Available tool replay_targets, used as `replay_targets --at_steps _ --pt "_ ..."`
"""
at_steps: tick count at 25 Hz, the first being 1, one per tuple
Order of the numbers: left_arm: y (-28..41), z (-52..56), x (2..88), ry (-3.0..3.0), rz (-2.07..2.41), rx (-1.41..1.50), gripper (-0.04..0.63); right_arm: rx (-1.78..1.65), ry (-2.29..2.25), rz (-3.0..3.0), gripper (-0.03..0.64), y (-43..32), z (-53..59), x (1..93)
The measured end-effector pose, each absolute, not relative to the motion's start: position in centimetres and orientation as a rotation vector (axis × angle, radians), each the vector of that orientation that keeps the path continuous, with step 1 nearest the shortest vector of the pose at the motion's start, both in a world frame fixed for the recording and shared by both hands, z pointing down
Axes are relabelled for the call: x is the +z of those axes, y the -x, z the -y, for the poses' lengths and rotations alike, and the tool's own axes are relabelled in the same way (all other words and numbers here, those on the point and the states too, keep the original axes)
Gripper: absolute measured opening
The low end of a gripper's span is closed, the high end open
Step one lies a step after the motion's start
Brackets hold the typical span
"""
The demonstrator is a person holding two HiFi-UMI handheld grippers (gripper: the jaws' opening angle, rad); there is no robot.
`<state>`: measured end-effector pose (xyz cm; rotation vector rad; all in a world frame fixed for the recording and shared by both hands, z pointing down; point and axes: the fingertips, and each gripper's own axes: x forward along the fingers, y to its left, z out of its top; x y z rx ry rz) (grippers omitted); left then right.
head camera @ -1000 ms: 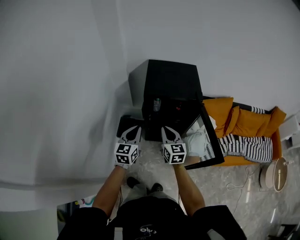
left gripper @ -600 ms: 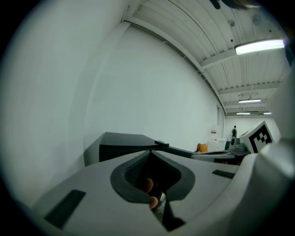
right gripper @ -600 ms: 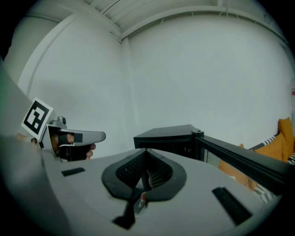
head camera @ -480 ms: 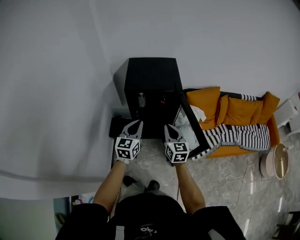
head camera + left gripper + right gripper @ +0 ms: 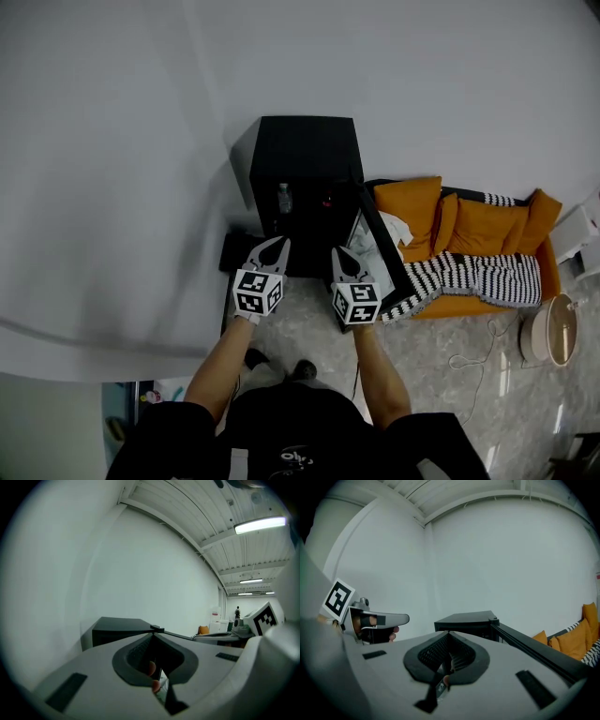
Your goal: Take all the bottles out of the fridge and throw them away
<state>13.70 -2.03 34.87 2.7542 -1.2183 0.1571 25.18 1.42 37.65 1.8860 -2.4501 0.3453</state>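
left gripper and right gripper, jaws pressed together, face the black fridge.

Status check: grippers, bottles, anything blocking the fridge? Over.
Left gripper and right gripper shut, empty. Clear bottle inside open black fridge. Door swung right; nothing blocking.

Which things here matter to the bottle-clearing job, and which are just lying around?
For the job: fridge, its open door, bottle inside, left gripper, right gripper.
Lying about: orange cushions, striped blanket, cable on the floor.
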Motion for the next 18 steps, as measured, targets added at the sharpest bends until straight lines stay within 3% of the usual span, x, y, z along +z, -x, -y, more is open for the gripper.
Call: replay_targets --at_steps 18 --pt "-8.8 5.4 35.7 -2.761 1.173 0.154 0.006 0.313 -1.836 2.438 0.008 -19.5 2.5 38.1"
